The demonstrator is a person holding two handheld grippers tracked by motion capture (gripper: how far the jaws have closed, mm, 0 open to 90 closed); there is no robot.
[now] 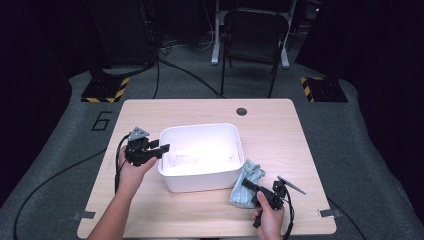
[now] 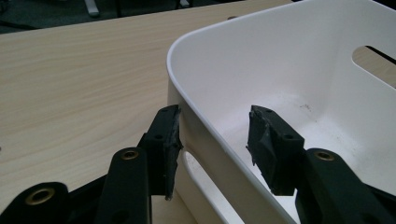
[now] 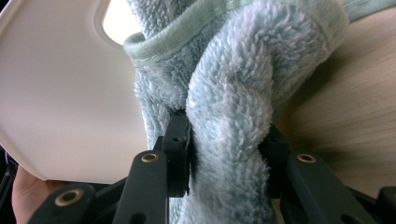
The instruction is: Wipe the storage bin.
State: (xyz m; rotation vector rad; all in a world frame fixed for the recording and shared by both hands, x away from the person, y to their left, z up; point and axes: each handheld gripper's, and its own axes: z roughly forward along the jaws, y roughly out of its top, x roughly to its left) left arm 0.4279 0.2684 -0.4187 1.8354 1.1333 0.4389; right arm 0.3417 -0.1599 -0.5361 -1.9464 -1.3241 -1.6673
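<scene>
Both claws are at work on a pale wooden desk (image 1: 280, 135), one at each side of a white plastic bin (image 1: 200, 180). At the near right corner of the bin, the right claw (image 1: 248, 185) is clenched on a fluffy, pale blue-green towel (image 1: 246, 185). In the right gripper view the thick pile of the towel (image 3: 229, 116) bulges out between the two black jaws, which press into it from both sides, so the cloth is firmly held. The towel lies crumpled on the desk, touching the outer wall of the bin (image 3: 65, 102) just below a handle slot. It looks gathered up this way so that it can be lifted in one bunch, most likely over the rim and into the bin.

On the other side, the left claw (image 1: 164, 148) straddles the left wall of the bin. In the left gripper view one jaw stands outside the wall, touching or almost touching it, and the other stands inside the bin (image 2: 280, 70), clear of the wall. That claw (image 2: 215, 140) is therefore still released, not yet gripping. Its placement suggests it is there to steady the bin so it does not slide while the towel goes in.

The bin looks empty, its white floor bare and brightly lit. It sits near the middle of the desk, with a person's forearms reaching in from the near edge. Beyond the desk are a grey floor, trailing black cables and a dark folding chair (image 1: 255, 35).
</scene>
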